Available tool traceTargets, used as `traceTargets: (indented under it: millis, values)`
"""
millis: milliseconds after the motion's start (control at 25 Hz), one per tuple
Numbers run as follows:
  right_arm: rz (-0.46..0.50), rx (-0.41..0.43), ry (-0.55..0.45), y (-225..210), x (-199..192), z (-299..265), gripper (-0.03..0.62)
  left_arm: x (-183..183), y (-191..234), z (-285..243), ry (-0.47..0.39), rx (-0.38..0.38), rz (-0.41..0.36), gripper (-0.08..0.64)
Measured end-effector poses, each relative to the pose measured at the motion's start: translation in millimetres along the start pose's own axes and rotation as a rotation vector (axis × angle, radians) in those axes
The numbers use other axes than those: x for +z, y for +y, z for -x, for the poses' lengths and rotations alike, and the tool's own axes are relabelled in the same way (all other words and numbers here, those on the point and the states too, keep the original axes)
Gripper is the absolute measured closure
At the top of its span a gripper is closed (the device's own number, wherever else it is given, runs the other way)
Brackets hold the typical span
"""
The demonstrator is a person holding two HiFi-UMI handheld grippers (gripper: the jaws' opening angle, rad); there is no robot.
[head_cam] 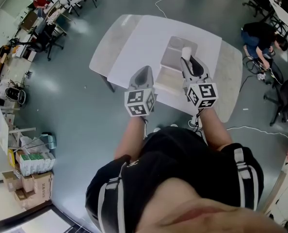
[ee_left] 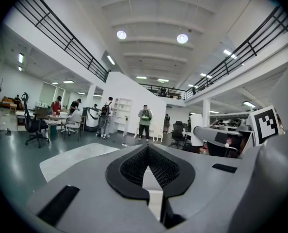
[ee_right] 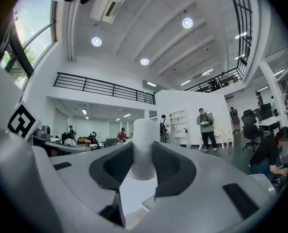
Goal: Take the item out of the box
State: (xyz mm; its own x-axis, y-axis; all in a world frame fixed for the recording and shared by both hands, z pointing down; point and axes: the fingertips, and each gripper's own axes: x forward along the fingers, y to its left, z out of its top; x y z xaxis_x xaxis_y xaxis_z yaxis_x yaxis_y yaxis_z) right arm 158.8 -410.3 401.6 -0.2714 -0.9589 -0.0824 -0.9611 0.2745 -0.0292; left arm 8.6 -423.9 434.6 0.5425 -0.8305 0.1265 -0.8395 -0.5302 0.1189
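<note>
Jaws of the right gripper (ee_right: 144, 154) pinch the white cylinder (ee_right: 145, 135), which stands upright with its long axis crossing them, over the right half of the box (head_cam: 172, 57). Beside the box's left edge, the left gripper (ee_left: 148, 152) hangs closed and empty, so carrying the cylinder clear likely falls to the right.

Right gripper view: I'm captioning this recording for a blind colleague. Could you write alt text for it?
The right gripper clamps a white cylinder between its dark pads, with the cylinder's rounded end sticking out past the tips. Behind it is a large bright hall with a railed mezzanine, round ceiling lights and a few people standing far off.
</note>
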Motion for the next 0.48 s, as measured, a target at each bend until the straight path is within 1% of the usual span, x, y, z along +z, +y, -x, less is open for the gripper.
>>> traceTargets:
  millis: [480]
  values:
    - [-0.019,0.019,0.0,10.8,-3.7,-2.0,0.463,-4.5,7.5,5.2,0.008,0.002,0.001,0.548]
